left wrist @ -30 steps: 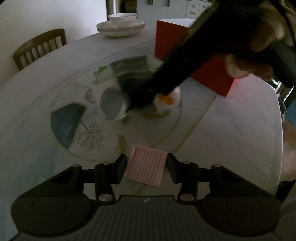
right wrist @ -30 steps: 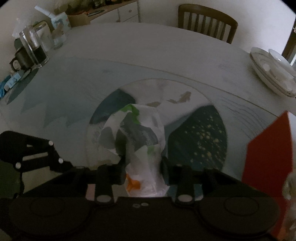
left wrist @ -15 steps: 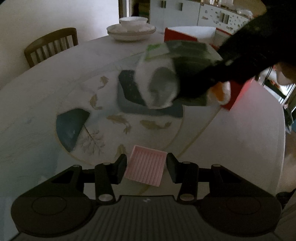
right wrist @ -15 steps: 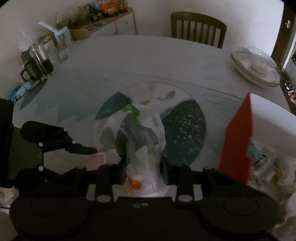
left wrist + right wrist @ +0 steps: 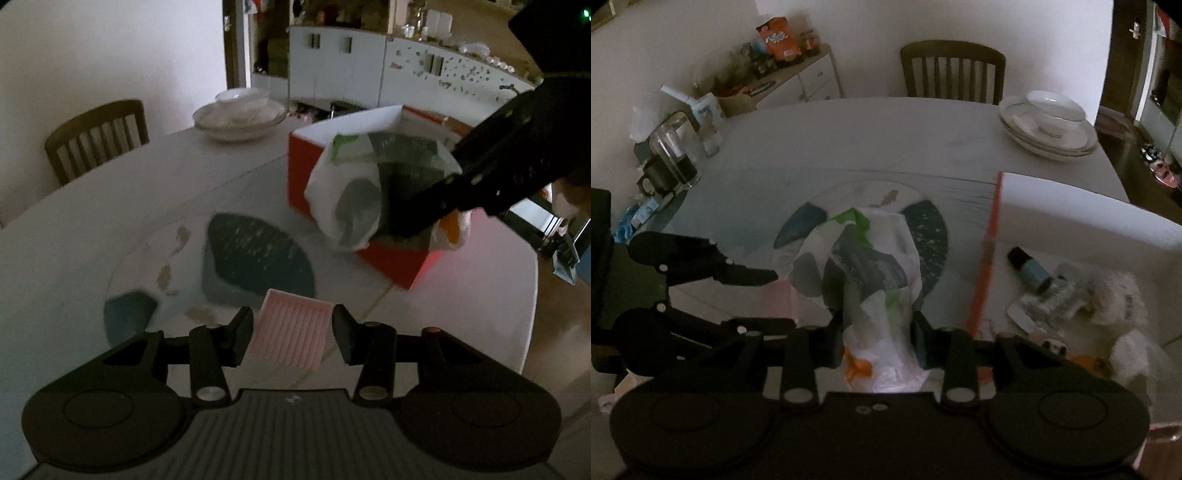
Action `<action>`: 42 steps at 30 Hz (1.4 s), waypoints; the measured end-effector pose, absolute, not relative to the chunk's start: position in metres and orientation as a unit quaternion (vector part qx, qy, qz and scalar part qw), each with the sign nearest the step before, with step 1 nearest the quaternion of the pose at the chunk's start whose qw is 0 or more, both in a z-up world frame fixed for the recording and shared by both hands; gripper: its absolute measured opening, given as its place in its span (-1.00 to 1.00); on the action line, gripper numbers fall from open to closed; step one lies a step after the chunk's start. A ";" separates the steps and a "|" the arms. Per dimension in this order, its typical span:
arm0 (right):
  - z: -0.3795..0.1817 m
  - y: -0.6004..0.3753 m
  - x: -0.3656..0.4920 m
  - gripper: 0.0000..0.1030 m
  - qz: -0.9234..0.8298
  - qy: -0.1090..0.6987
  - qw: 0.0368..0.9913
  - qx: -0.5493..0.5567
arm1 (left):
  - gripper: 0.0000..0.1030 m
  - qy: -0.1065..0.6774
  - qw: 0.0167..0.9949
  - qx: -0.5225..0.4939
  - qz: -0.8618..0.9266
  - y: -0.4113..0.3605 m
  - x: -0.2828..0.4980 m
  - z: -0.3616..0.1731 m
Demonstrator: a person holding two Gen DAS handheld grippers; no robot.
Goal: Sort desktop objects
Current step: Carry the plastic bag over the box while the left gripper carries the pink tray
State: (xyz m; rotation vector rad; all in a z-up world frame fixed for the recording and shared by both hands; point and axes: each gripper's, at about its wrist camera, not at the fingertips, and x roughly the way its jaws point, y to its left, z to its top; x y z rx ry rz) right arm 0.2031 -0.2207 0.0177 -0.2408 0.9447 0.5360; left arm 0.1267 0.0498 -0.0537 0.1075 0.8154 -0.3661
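Observation:
My right gripper (image 5: 877, 341) is shut on a white, green and dark plastic bag (image 5: 864, 280) and holds it in the air beside the red box (image 5: 984, 266). In the left wrist view the bag (image 5: 369, 184) hangs in front of the red box (image 5: 354, 199), with the right gripper's dark body (image 5: 509, 173) behind it. My left gripper (image 5: 293, 334) is shut on a pink ribbed tray (image 5: 290, 334) and holds it low over the round table (image 5: 92, 229). The left gripper (image 5: 738, 275) also shows in the right wrist view.
The red box holds a small blue bottle (image 5: 1028, 269), packets and white soft items (image 5: 1115, 295). Stacked plates and a bowl (image 5: 240, 116) sit at the table's far edge. A wooden chair (image 5: 96, 138) stands behind. A glass jar and dark mug (image 5: 668, 158) stand at the left edge.
My right gripper has lifted the bag off the table and carried it to the red box. My left gripper has risen slightly with the pink tray in it.

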 end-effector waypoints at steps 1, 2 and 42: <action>0.020 -0.225 0.202 -0.33 0.256 0.450 0.848 -0.115 | -0.12 0.390 0.902 0.052 -0.179 0.045 0.127 -0.049; 0.022 -0.230 0.201 -0.33 0.255 0.449 0.849 -0.114 | -0.12 0.388 0.902 0.052 -0.182 0.042 0.128 -0.045; 0.054 -0.423 0.244 -0.32 0.166 0.438 0.881 -0.061 | -0.12 0.369 0.893 0.088 -0.242 -0.117 0.237 -0.008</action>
